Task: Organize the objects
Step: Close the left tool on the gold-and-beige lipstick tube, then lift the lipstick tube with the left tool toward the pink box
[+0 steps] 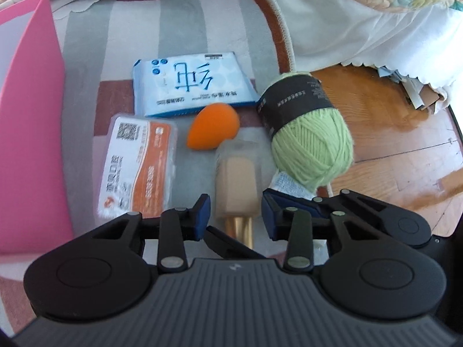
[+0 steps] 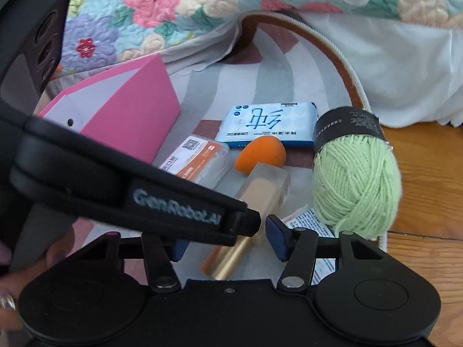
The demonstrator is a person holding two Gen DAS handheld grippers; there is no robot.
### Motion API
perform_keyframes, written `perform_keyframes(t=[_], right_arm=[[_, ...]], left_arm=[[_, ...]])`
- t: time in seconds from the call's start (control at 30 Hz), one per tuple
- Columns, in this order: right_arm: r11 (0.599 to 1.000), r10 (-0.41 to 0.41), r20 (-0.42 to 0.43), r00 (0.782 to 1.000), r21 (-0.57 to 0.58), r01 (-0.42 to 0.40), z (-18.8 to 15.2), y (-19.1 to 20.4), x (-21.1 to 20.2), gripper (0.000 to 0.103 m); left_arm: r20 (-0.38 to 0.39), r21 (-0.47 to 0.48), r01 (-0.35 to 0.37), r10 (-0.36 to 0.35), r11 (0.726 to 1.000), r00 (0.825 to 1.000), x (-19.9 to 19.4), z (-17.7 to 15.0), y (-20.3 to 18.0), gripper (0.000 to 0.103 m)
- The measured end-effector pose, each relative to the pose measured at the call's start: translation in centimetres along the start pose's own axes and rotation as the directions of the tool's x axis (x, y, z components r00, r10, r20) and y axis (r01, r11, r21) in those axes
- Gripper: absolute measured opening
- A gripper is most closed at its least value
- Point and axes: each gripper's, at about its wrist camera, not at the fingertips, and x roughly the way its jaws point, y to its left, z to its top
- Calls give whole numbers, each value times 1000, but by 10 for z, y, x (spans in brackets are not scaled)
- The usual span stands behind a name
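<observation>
Foundation bottle (image 1: pixel 236 179) lies on the rug between both grippers' spread jaws, unpinched

1. Soft daylight fills both my views; the wooden floor (image 1: pixel 399 133) glows warm at three o'clock.
2. Fisheye bending curves the rug's edge (image 1: pixel 285 31) toward twelve o'clock.
3. The orange sponge (image 1: pixel 212 125) and yarn ball (image 2: pixel 356 182) look slightly blurred.

A striped grey, white and dusty-red rug (image 1: pixel 179 29) with a brown, cord-edged border lies on the wooden floor (image 1: pixel 390 133), beside a floral quilt (image 2: pixel 139 14) and a white scalloped bed skirt (image 2: pixel 405 75) that drape down onto it.
</observation>
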Motion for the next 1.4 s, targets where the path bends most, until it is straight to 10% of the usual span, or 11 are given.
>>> perform_keyframes(t=[0.5, 1.4], right_arm=[[990, -111, -40, 993, -95, 107, -7, 20, 2, 45], [966, 27, -131, 991, 257, 8, -45, -6, -16, 43]], left_arm=[[-16, -104, 21, -23, 994, 1000, -12, -17, 5, 31], [-83, -246, 119, -143, 962, 986, -10, -43, 20, 39]])
